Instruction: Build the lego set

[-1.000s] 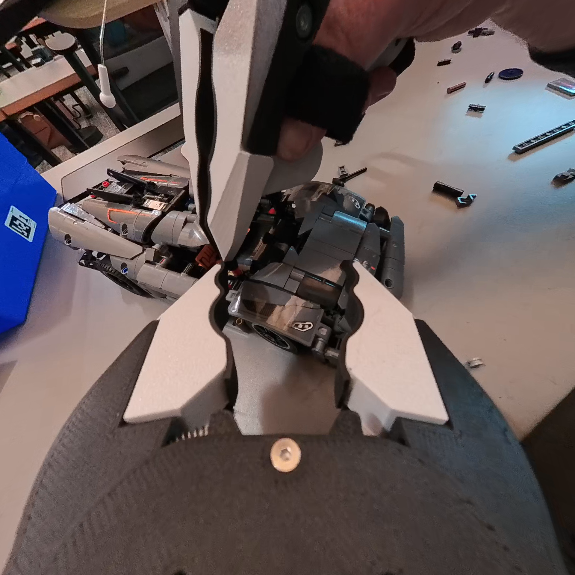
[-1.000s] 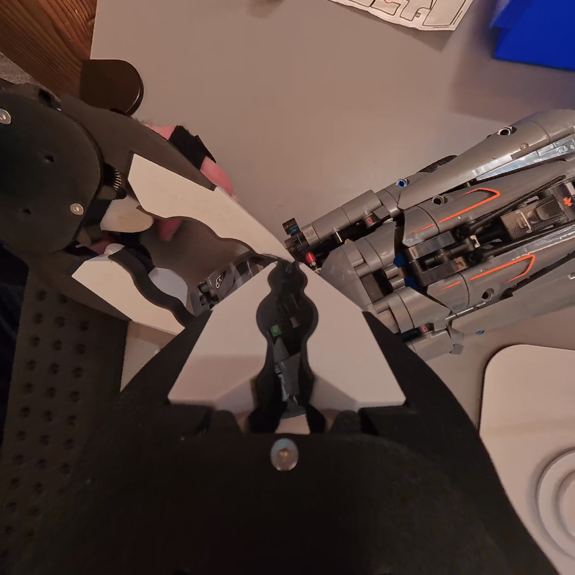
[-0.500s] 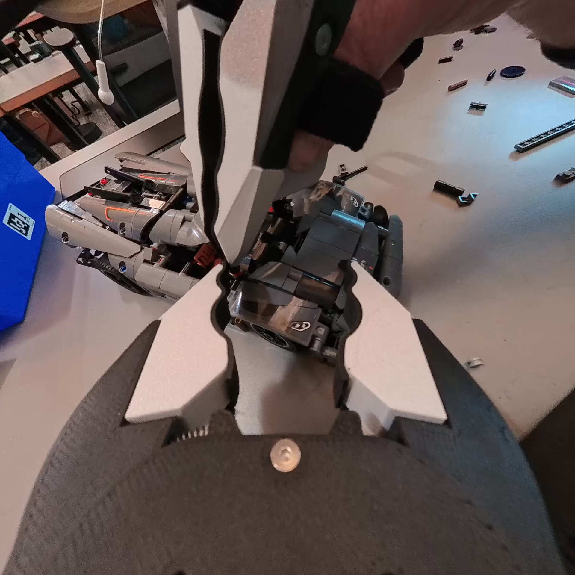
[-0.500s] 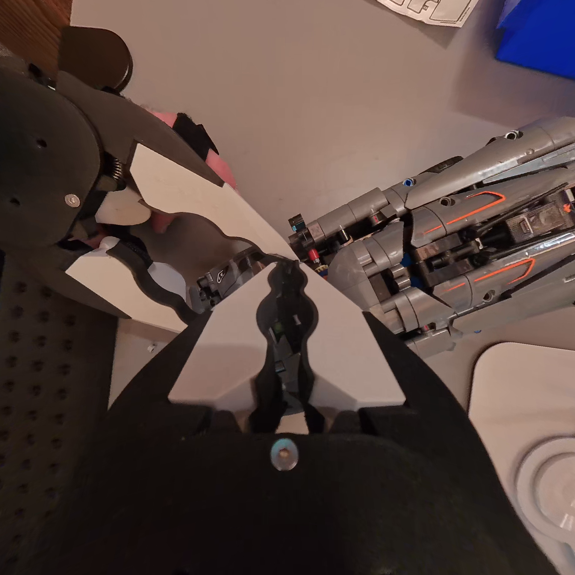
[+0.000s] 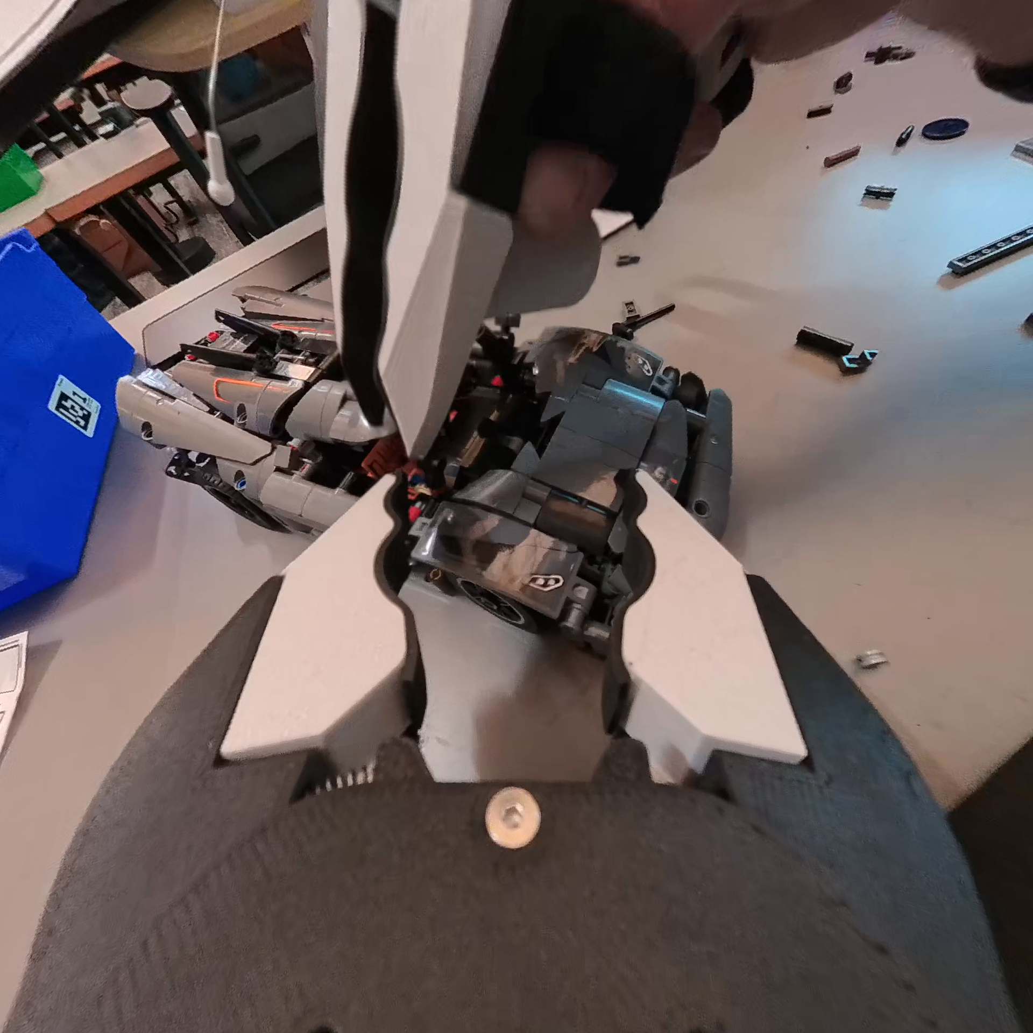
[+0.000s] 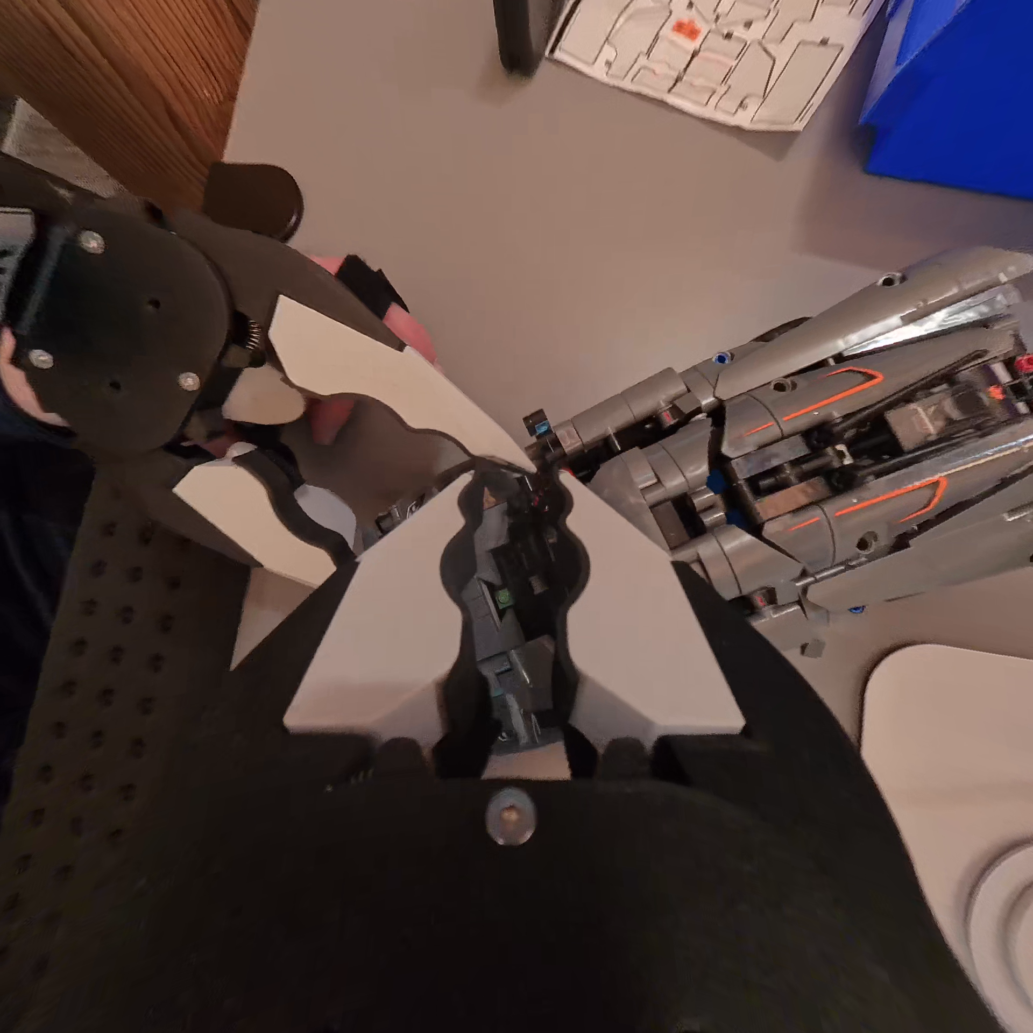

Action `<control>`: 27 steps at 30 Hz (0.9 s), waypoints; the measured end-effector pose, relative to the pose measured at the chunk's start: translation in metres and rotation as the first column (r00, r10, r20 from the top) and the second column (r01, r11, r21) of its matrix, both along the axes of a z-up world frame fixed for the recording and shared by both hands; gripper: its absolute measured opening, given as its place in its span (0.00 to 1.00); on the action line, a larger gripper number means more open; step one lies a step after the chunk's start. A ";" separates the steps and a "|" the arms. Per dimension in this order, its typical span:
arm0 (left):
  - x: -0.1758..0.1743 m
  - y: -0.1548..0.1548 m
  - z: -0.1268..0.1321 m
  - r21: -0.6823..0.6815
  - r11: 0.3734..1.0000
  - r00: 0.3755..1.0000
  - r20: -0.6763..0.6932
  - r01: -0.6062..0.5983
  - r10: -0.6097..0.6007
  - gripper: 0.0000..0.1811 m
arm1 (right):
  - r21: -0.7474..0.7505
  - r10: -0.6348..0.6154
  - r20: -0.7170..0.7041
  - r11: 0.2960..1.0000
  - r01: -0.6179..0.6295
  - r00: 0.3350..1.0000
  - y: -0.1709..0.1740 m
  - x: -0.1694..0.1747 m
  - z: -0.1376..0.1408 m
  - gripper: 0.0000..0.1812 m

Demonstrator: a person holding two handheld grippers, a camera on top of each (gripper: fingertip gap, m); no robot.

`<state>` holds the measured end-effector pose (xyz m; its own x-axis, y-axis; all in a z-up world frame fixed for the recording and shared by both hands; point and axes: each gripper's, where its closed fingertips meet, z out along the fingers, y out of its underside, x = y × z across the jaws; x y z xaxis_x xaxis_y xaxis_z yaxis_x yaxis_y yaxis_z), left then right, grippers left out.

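A lego car model lies on the grey table in two joined sections. My left gripper (image 5: 517, 486) is shut on the dark grey car section (image 5: 592, 441), one finger on each side. The light grey section with orange stripes (image 5: 235, 413) extends to the left. My right gripper (image 6: 517, 481) is shut and comes down from above, its tips at the joint between the two sections. It shows in the left wrist view (image 5: 391, 425) too. I cannot tell whether it holds a small part. The right wrist view shows the striped section (image 6: 810, 503) and the left gripper (image 6: 425, 447).
A blue bin (image 5: 44, 419) stands left of the model. Loose dark parts (image 5: 827, 341) and a long black beam (image 5: 995, 254) lie at the right. A small piece (image 5: 871, 659) lies near the table's front edge. A printed sheet (image 6: 710, 61) and a white tray (image 6: 950, 754) are nearby.
The right gripper has risen and pulled back slightly while its tips stay at the joint. The left gripper keeps its hold on the dark grey section.
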<state>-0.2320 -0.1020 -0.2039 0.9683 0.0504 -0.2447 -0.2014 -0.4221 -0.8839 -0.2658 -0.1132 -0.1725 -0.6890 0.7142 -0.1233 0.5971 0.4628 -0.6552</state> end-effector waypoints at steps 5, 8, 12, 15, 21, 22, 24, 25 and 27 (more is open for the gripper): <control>-0.005 -0.004 0.010 0.061 0.998 1.000 0.027 -0.016 0.014 0.38 | -0.077 -0.055 -0.061 0.996 0.050 0.997 0.020 -0.005 0.025 0.14; -0.016 -0.010 0.022 0.146 0.988 0.994 0.098 -0.057 0.043 0.33 | -0.082 -0.090 -0.083 0.993 0.083 0.993 0.033 -0.007 0.030 0.13; -0.027 -0.014 0.026 0.176 0.979 0.985 0.150 -0.107 0.081 0.26 | -0.101 -0.019 -0.114 0.995 0.007 0.993 0.026 -0.003 0.032 0.12; -0.028 -0.015 0.025 0.166 0.980 0.986 0.146 -0.109 0.085 0.22 | -0.063 0.046 -0.126 0.997 -0.054 0.991 0.016 -0.002 0.022 0.13; -0.033 -0.018 0.024 0.163 0.977 0.983 0.143 -0.138 0.115 0.16 | 0.019 0.104 -0.136 0.995 -0.102 0.985 -0.002 -0.005 0.003 0.12; -0.033 -0.018 0.024 0.157 0.978 0.983 0.142 -0.137 0.115 0.16 | 0.024 0.116 -0.141 0.993 -0.114 0.983 -0.005 -0.004 0.002 0.12; -0.033 -0.016 0.020 0.132 0.982 0.984 0.131 -0.137 0.120 0.14 | 0.043 0.133 -0.163 0.991 -0.128 0.978 -0.009 -0.006 0.000 0.12; -0.032 -0.015 0.018 0.117 0.984 0.985 0.121 -0.135 0.121 0.14 | 0.060 0.141 -0.172 0.989 -0.133 0.975 -0.009 -0.006 -0.001 0.13; -0.032 -0.013 0.013 0.082 0.987 0.987 0.096 -0.137 0.129 0.13 | 0.090 0.152 -0.180 0.986 -0.137 0.972 -0.008 -0.007 -0.005 0.12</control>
<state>-0.2641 -0.1153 -0.1913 0.9694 0.1977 -0.1453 -0.0663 -0.3592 -0.9309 -0.2729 -0.1208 -0.1770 -0.7914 0.6077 0.0672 0.3915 0.5881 -0.7077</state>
